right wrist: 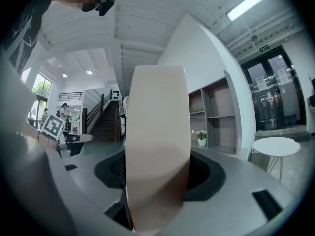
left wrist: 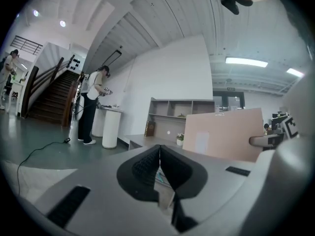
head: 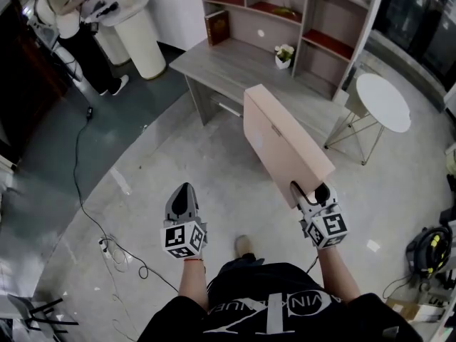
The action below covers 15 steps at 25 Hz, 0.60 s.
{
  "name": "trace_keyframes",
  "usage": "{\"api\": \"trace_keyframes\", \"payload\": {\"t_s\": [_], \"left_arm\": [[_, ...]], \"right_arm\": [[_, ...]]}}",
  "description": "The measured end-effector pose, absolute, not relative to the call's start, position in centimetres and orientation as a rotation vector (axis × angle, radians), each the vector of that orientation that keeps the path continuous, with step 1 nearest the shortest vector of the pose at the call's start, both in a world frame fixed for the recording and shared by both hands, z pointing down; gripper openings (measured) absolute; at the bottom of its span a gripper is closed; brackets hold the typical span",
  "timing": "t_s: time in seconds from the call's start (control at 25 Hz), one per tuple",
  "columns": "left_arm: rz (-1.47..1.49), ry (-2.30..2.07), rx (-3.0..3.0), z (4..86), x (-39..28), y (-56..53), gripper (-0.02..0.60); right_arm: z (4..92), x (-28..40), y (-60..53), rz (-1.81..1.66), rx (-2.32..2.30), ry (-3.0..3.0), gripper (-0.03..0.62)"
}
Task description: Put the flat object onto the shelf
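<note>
While both forearms reach straight ahead from the body at the bottom of the head view, each hand carries its tool roughly level, pointing toward 12 o'clock. The left tool (head: 186, 189) sits at about 11 o'clock from the person's torso, over bare floor (head: 214, 155). Its jaws are pressed together along their length, with nothing between them.

The right tool (head: 308, 189) sits at about 1 o'clock from the torso. Its jaws are spread wide and clamped on the near end of the flat object (head: 281, 137), a pale pink panel. In the right gripper view the panel stands on edge and fills the gap, with a dark pad on each broad face. From the tool the flat object reaches out toward 11 o'clock, clear of the floor, one broad face turned toward the left tool. Its far end overlaps the near edge of the bench (head: 235, 66) in the head view; whether it is over the bench cannot be told.

The shelf (head: 285, 20) stands on the back of the bench at 12 o'clock, its compartments open. A small potted plant (head: 284, 54) stands on the bench in front of it. A round white table (head: 383, 102) stands at 3 o'clock of the bench. A black cable (head: 82, 191) runs over the floor at 9 o'clock of the left tool.
</note>
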<state>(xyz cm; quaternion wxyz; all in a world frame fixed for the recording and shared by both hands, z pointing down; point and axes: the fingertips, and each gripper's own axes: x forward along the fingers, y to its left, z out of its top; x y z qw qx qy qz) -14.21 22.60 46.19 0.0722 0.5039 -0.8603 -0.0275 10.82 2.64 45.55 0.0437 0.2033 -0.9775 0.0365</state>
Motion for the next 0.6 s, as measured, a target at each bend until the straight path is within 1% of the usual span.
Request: {"api": "trace_keyframes", "payload": {"t_s": [0.36, 0.6], "left_arm": [[-0.100, -2.553, 1.553, 46.5, -19.5, 19.4, 0.005], [-0.078, -2.461, 1.618, 48.6, -18.9, 16.9, 0.005]], "right_arm": [[46.1, 7.1, -0.3, 0.143, 0.721, -2.963, 0.289], [47.1, 7.7, -1.8, 0.237, 0.830, -2.941, 0.288]]}}
